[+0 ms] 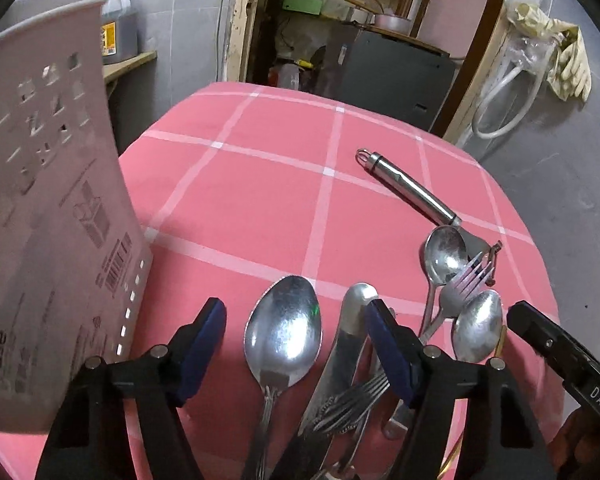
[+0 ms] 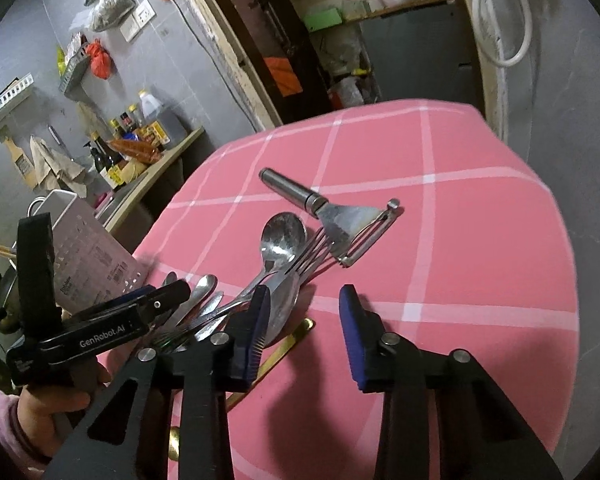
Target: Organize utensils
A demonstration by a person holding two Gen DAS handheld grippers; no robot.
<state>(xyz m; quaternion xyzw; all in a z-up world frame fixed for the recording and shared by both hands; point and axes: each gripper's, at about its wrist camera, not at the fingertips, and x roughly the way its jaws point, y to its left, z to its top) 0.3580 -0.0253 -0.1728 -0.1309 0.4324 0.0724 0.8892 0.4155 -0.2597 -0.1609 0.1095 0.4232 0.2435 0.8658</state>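
A pile of steel utensils lies on the pink checked tablecloth [image 1: 260, 184]. In the left wrist view my left gripper [image 1: 296, 344] is open, its fingers either side of a large spoon [image 1: 284, 332] and a knife [image 1: 348, 344], with a fork [image 1: 356, 400] below. Two smaller spoons [image 1: 444, 254] and a fork [image 1: 466, 280] lie to the right. A steel peeler [image 2: 332, 212] lies beyond them. My right gripper [image 2: 304, 320] is open and empty, just right of the pile. A white perforated utensil case [image 1: 56, 208] stands at the left.
A gold-coloured utensil [image 2: 284, 350] lies under my right gripper's left finger. The table's far and right edges drop to a grey floor. A counter with bottles [image 2: 140, 144] stands beyond the case. An open doorway with shelves is at the back.
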